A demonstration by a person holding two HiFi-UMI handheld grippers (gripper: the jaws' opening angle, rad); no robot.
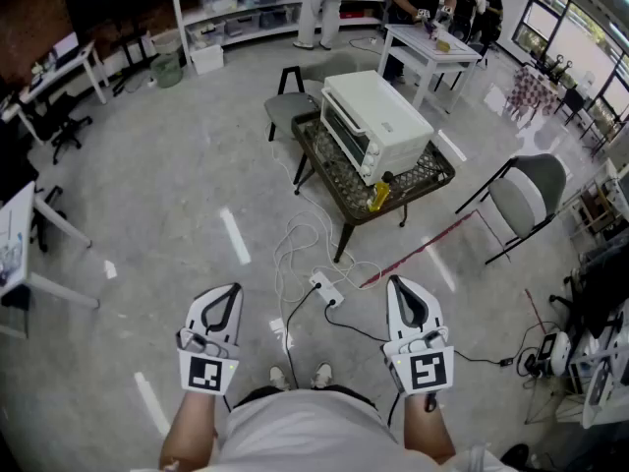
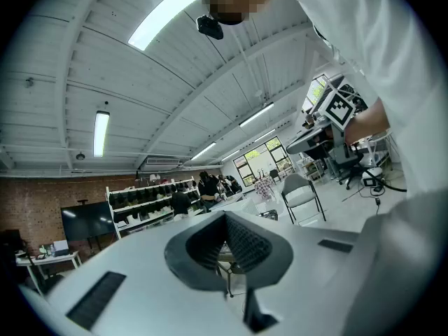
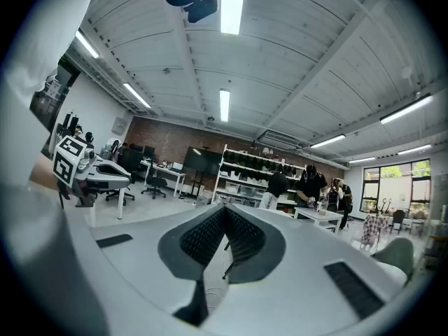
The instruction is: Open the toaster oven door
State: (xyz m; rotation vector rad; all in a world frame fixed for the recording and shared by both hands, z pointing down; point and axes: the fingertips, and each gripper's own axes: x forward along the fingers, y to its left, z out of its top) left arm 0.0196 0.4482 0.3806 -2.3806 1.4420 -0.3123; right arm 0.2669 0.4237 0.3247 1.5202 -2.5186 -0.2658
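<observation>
A white toaster oven (image 1: 378, 124) stands on a low dark table (image 1: 418, 183) some way ahead of me in the head view, its door shut and facing left. Both grippers are held level near my body, far from the oven. My left gripper (image 1: 232, 289) is shut with nothing in it; in the left gripper view its pads (image 2: 225, 219) meet at the tip. My right gripper (image 1: 397, 282) is shut and empty too, and the right gripper view shows its jaws (image 3: 225, 214) closed together. The jaws hide most of the table in both gripper views.
A power strip (image 1: 326, 289) and loose cables (image 1: 295, 244) lie on the floor between me and the table. A yellow object (image 1: 379, 197) sits at the table's near edge. A grey folding chair (image 1: 529, 193) stands to the right, a white table (image 1: 430, 49) and people behind.
</observation>
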